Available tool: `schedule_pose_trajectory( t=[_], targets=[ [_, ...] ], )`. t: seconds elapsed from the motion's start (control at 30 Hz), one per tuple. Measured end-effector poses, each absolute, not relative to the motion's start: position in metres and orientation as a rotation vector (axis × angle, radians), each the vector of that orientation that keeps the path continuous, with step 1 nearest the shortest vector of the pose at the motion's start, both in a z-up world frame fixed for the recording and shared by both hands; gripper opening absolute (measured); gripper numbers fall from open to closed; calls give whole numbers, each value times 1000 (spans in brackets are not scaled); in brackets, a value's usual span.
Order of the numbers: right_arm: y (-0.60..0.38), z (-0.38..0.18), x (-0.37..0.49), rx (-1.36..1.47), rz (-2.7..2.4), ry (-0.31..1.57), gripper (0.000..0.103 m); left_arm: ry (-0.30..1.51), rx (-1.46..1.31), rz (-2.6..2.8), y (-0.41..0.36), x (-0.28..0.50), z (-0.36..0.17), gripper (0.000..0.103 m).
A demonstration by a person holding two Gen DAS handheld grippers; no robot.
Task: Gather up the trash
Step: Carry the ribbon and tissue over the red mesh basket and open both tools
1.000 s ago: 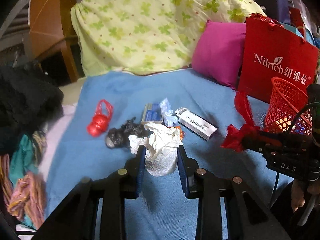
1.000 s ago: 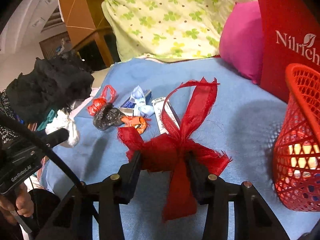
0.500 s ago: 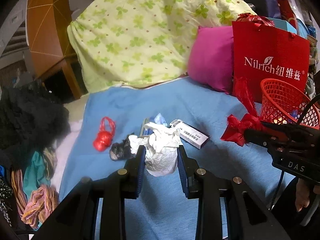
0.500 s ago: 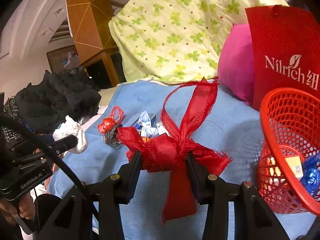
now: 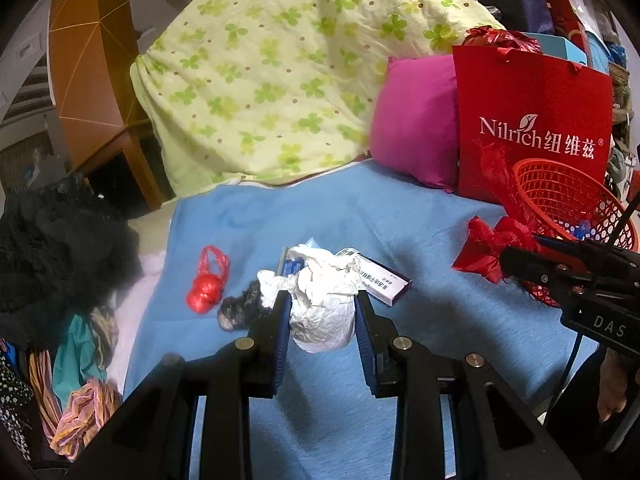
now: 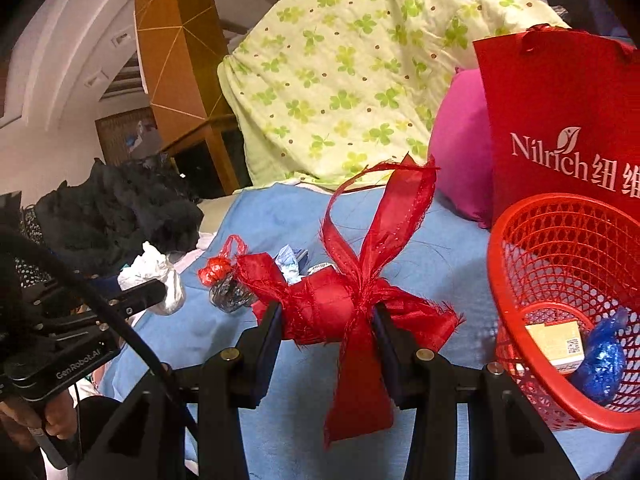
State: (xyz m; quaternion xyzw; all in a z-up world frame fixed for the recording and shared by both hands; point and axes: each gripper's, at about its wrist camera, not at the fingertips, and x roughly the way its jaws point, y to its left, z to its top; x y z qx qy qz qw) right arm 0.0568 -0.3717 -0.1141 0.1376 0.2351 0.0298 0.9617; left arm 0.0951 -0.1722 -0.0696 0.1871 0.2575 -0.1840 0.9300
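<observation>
Left side: a heap of dark clothing [image 5: 60, 248] lies beyond the left edge of the blue bed sheet [image 5: 320, 216]. On the sheet near that edge sit a knotted red plastic bag [image 5: 206, 286] and, just beside it, a crumpled black bag [image 5: 240, 308]. Centre: the left gripper [image 5: 322, 320] is closed on a crumpled white paper wad [image 5: 324, 304], held clear above the sheet; its pads press both sides of the wad. Behind the wad lie a small blue packet [image 5: 294, 266] and a white carton with a dark end [image 5: 386, 282], touching or nearly so. At the far edge of the sheet rest a green-patterned quilt [image 5: 288, 72] and a pink pillow [image 5: 416, 120]. Right of centre: the right gripper [image 6: 326, 320] is partly closed on the knot of a red ribbon bow [image 6: 332, 304], with loops rising above the jaws and a tail hanging below. Right side: a red mesh basket [image 6: 516, 264] stands on the sheet near its right edge, just beside the bow, holding a small cream box [image 6: 554, 340] and a blue wrapper [image 6: 600, 356]. Behind the basket stands a red paper bag [image 6: 560, 112].
</observation>
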Motion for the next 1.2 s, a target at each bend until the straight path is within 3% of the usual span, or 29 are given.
schedule_pose_trajectory(
  t=[1.2],
  targets=[
    [-445, -106, 1, 413, -51, 375, 47, 469, 457, -496, -249, 64, -45, 33]
  ],
)
